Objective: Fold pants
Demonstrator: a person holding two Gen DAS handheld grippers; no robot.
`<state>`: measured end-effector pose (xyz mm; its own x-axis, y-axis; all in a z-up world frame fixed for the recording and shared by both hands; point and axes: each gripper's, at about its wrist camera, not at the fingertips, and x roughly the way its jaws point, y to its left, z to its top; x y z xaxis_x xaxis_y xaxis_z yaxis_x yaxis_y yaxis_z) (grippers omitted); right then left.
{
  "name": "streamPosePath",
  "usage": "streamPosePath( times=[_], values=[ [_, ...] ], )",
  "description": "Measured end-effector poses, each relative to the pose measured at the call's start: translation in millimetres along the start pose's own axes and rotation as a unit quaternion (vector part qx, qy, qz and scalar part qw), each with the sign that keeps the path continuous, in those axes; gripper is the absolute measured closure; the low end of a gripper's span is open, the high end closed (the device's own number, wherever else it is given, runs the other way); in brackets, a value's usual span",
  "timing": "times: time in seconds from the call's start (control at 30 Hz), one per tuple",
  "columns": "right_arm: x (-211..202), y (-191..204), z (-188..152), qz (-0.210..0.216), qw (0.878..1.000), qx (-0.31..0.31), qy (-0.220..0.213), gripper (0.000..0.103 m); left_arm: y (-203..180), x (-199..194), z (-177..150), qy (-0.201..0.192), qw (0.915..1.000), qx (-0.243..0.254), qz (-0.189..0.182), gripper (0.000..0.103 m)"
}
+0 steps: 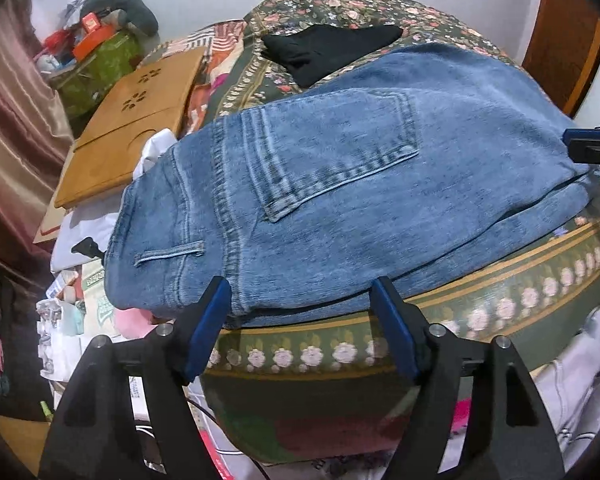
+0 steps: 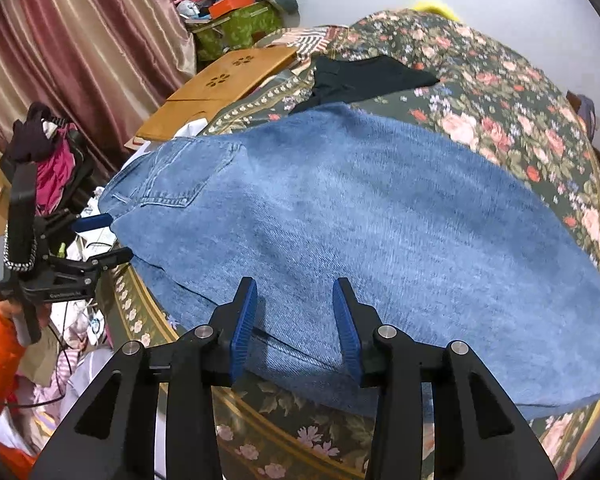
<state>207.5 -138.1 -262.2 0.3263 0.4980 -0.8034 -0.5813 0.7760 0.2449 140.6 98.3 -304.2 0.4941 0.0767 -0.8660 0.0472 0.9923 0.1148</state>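
Note:
Blue jeans (image 1: 340, 184) lie flat on the floral bedspread (image 1: 480, 312), folded lengthwise with a back pocket up; the waistband is at the left. My left gripper (image 1: 300, 300) is open and empty at the near edge by the waistband. It also shows in the right wrist view (image 2: 104, 240), open beside the waist. In the right wrist view the jeans (image 2: 380, 240) stretch rightwards. My right gripper (image 2: 296, 304) is open and empty over the near edge of the legs; its fingers (image 1: 580, 144) show at the right in the left wrist view.
A black garment (image 1: 324, 50) lies on the bed behind the jeans. A wooden lap tray (image 1: 128, 128) rests at the bed's left side, with a cluttered green box (image 1: 96, 64) behind it. Curtains (image 2: 80, 52) hang at left. Clothes and clutter fill the floor at left.

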Motion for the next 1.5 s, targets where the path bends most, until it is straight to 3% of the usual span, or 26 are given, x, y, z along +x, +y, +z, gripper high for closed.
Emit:
streamPosePath(
  times=[0.1, 0.2, 0.27, 0.47, 0.7, 0.8, 0.9, 0.97, 1.1, 1.3, 1.4, 1.5],
  values=[
    [6.3, -2.9, -2.2, 0.004, 1.000, 0.011, 0.007, 0.067, -4.6, 6.5, -3.2, -0.010, 0.9994, 0.020, 0.026, 0.031],
    [10.0, -2.3, -5.2, 0.006, 1.000, 0.018, 0.010, 0.067, -10.2, 8.6, -1.9, -0.020, 0.9975, 0.037, 0.056, 0.043],
    [10.2, -0.6, -7.6, 0.006, 1.000, 0.014, 0.010, 0.066, -7.1, 6.2, 0.2, -0.028, 0.9972, 0.031, 0.062, 0.056],
    [6.3, 7.5, -7.0, 0.020, 1.000, -0.002, 0.024, 0.064, 4.1, -9.0, 1.8, -0.045, 0.9971, 0.012, 0.061, 0.067],
    [8.6, 9.7, 24.9, 0.016, 1.000, 0.015, -0.021, 0.064, 5.6, -9.1, -7.9, -0.033, 0.9984, -0.013, 0.045, 0.069],
    [30.4, 5.8, 33.5, -0.004, 0.999, 0.030, -0.011, 0.064, 5.4, -5.1, -12.8, -0.023, 0.9987, -0.025, 0.037, 0.069],
    [46.4, 5.8, 27.2, -0.014, 1.000, 0.024, 0.006, 0.064, 7.5, -1.6, -17.5, -0.014, 0.9990, -0.030, 0.029, 0.069],
    [45.6, 11.7, 17.5, -0.020, 1.000, 0.008, 0.007, 0.054, 10.0, -2.9, -19.2, -0.014, 0.9991, -0.034, 0.021, 0.069],
    [35.8, 18.9, -1.3, -0.030, 0.999, -0.014, 0.005, 0.053, 18.5, -10.4, -17.9, -0.012, 0.9985, -0.054, 0.003, 0.068],
    [18.4, 11.1, -15.0, -0.001, 1.000, 0.016, -0.005, 0.053, 28.2, -34.4, -13.0, -0.013, 0.9957, -0.086, -0.030, 0.067],
    [11.9, 9.0, -22.6, 0.016, 0.999, 0.028, 0.003, 0.053, 27.6, -51.6, -5.4, -0.027, 0.9954, -0.088, -0.027, 0.064],
    [1.2, 5.4, -28.4, 0.021, 0.999, 0.027, -0.009, 0.055, 24.3, -63.5, 9.6, -0.041, 0.9945, -0.092, -0.031, 0.054]
  ],
)
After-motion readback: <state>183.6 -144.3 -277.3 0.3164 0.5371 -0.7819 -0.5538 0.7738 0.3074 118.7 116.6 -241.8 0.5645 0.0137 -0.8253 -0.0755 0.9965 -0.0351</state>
